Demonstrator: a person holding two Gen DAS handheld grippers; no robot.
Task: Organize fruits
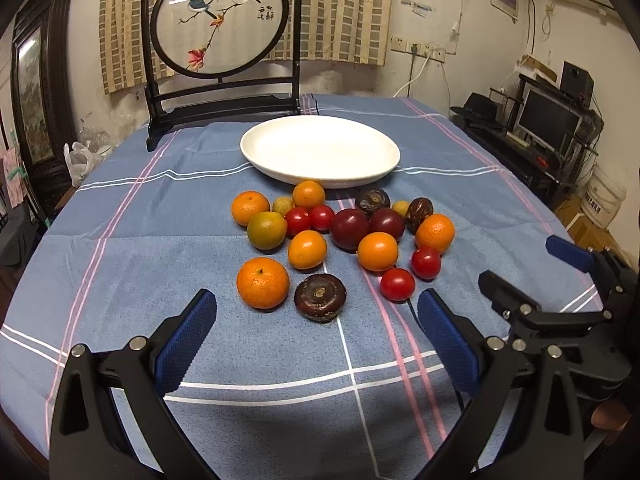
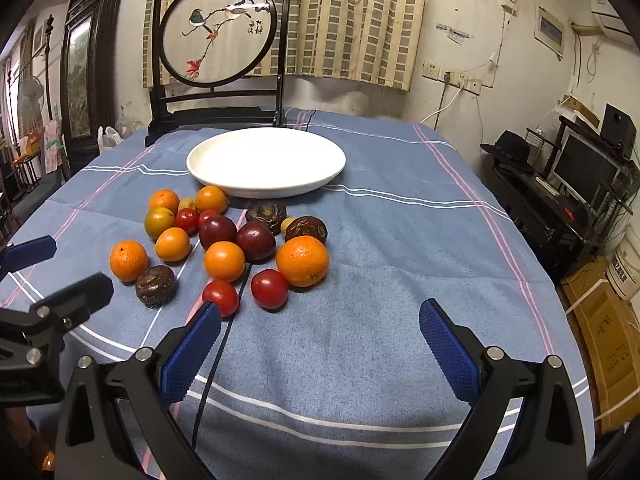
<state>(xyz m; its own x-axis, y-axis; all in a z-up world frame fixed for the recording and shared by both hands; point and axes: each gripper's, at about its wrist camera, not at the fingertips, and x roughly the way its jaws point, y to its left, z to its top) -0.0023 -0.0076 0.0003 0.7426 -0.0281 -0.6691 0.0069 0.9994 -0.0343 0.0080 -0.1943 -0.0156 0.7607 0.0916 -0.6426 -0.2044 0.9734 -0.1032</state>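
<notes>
A white plate (image 1: 384,148) (image 2: 200,160) sits empty on the blue checked cloth, with a pile of fruit in front of it. The pile holds several oranges (image 1: 263,283) (image 2: 302,260), red tomatoes (image 1: 397,284) (image 2: 269,288), dark plums (image 1: 349,228) (image 2: 255,240), and brown water chestnuts (image 1: 320,297) (image 2: 155,285). My left gripper (image 1: 318,312) is open and empty, just short of the nearest orange and chestnut. My right gripper (image 2: 320,320) is open and empty, right of the pile, its left finger (image 2: 192,350) near a tomato (image 2: 220,297).
A framed round bird embroidery screen (image 1: 220,20) (image 2: 218,32) stands behind the plate. A black cable (image 2: 216,360) runs across the cloth under the right gripper. The table edge drops off at right toward a desk with a monitor (image 2: 584,168) and cardboard boxes (image 2: 608,332).
</notes>
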